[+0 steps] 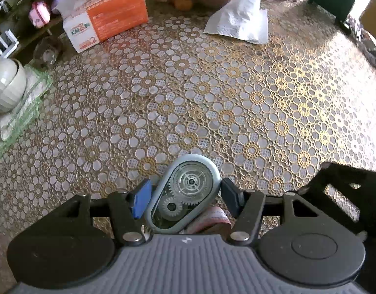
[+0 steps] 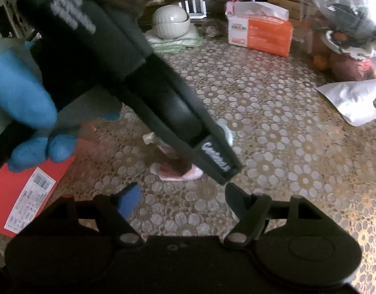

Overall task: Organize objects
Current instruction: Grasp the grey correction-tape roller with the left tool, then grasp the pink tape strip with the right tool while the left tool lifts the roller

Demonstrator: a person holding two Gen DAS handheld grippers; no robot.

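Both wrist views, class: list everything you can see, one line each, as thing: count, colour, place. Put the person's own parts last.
correction tape dispenser: one, grey-blue with clear gear window, between the left gripper's fingers
tissue pack: one, orange and white, far side of table
crumpled paper: one, white, far side, right of the tissue pack
round jar: one, pale cream, on folded green-white cloths
tablecloth: one, gold and white flower lace, covering table
red box: one, red with white label, table's left edge in the right wrist view
left gripper: one, black, blue pad, closed on the dispenser
right gripper: one, black, open, empty
gloved hand: one, blue, holding the left gripper
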